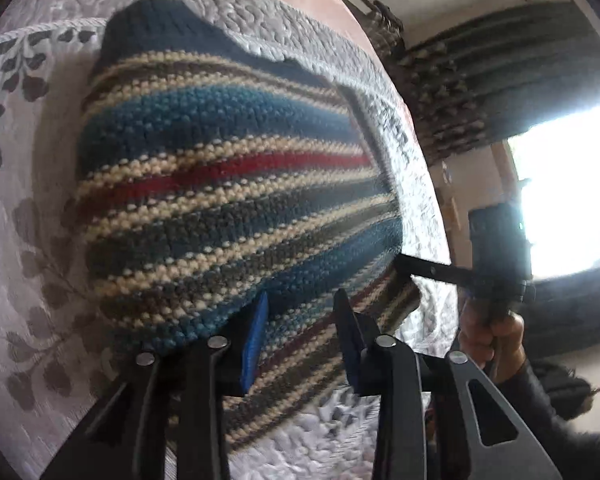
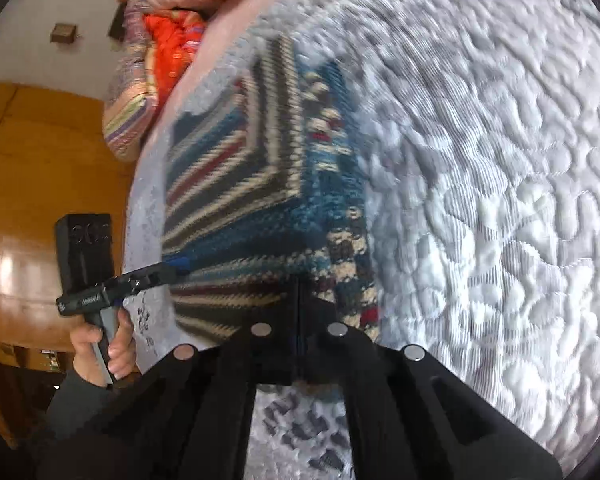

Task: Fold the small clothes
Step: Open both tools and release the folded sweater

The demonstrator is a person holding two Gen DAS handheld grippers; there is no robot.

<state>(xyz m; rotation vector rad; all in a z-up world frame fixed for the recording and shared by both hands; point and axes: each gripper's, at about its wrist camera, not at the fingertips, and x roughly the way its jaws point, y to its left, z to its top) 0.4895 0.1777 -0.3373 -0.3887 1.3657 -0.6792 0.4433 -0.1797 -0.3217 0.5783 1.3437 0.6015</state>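
Knit striped sweater [image 1: 228,184] lies folded on quilted bedspread [image 2: 480,200]

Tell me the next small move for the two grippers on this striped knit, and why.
Probably carry the pinched edge across and lay it down. The right gripper is shut on the striped knit, one flap already doubled over, while the left gripper has jaws apart over its near edge on the quilted bedcover.
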